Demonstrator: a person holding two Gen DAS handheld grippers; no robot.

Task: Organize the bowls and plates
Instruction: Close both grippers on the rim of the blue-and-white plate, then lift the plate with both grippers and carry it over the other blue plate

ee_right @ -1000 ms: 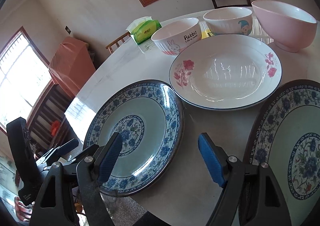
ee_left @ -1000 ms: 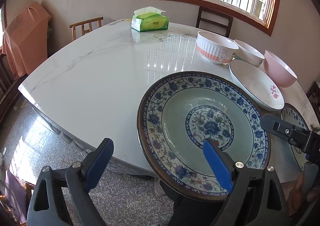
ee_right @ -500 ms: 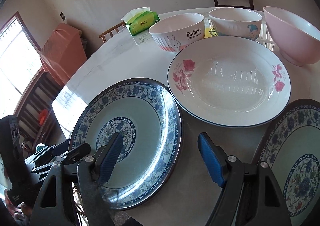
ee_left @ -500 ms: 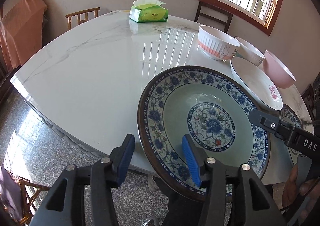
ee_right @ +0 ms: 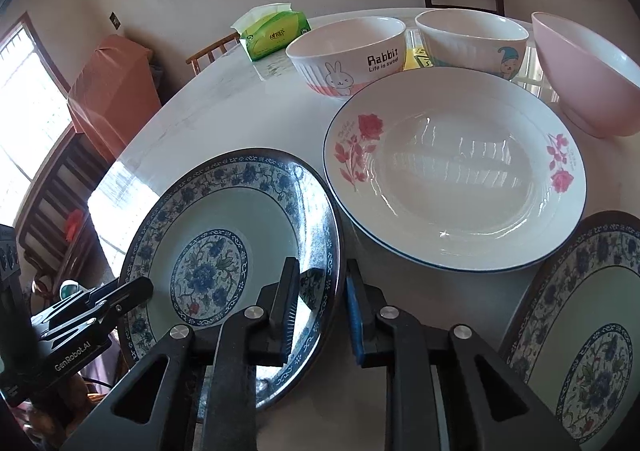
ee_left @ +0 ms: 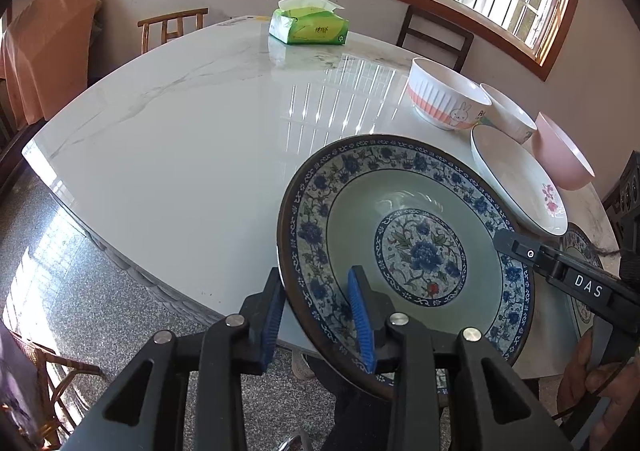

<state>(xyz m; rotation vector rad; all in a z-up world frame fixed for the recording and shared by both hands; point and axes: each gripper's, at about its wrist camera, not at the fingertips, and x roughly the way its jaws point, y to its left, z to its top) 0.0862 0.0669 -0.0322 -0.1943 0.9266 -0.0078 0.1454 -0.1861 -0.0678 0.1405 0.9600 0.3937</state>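
Observation:
A blue-patterned plate [ee_left: 416, 251] [ee_right: 208, 251] lies at the near edge of the marble table [ee_left: 180, 155], partly over the edge. My left gripper [ee_left: 316, 283] straddles its left rim; the jaws are closing, one pad under the rim and one on the inner slope, both touching. My right gripper [ee_right: 322, 271] straddles the opposite rim, its jaws closing too, pads against the rim on both sides. Each gripper shows in the other's view: right gripper [ee_left: 532, 255], left gripper [ee_right: 116, 295]. A white rose plate [ee_right: 452, 179] and a second blue plate [ee_right: 592, 331] lie to the right.
Behind the rose plate stand a rabbit bowl [ee_right: 344, 51], a cartoon bowl [ee_right: 472, 39] and a pink bowl [ee_right: 588, 75]. A green tissue pack [ee_left: 308, 27] sits at the far side. Chairs [ee_left: 172, 27] ring the table. A hand [ee_left: 592, 383] shows at lower right.
Both grippers' jaws have closed from wide apart onto the blue plate's rim, the left first, the right in the last half second. Both views have drawn slightly closer.

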